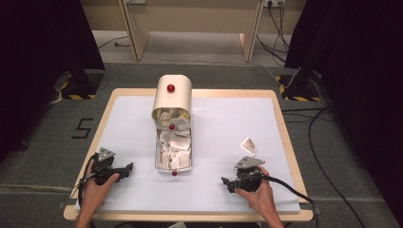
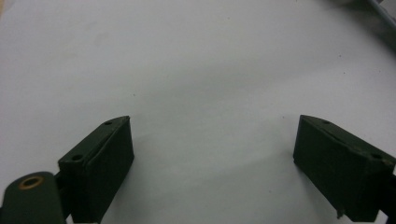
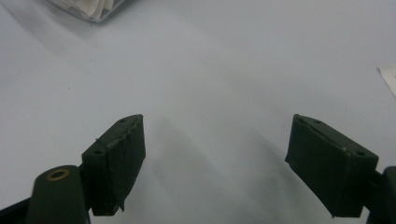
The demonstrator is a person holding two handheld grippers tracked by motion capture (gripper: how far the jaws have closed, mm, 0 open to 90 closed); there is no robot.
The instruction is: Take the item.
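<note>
In the high view the left tool (image 1: 127,167) sits at the lower left of the frame and the right tool (image 1: 224,181) at the lower right, each held in a hand and resting low over the pale sheet that covers the wooden surface (image 1: 285,137). Between them, at the centre, lies a long narrow tray (image 1: 174,151) packed with crumpled white paper sachets, its far end under a rounded beige metal lid (image 1: 172,95) with a red knob. A single loose sachet (image 1: 248,145), white and wedge-shaped, lies up and to the right of the right tool, near it but apart. In the left gripper view the two black, blocky jaws stand wide apart with nothing between them over smooth white sheet; a corner of the tray (image 2: 383,11) shows at the upper right. In the right gripper view the jaws likewise stand wide apart and hold nothing; the tray's clear edge (image 3: 91,9) shows at the upper left and the sachet's edge (image 3: 388,77) at the right border.
</note>
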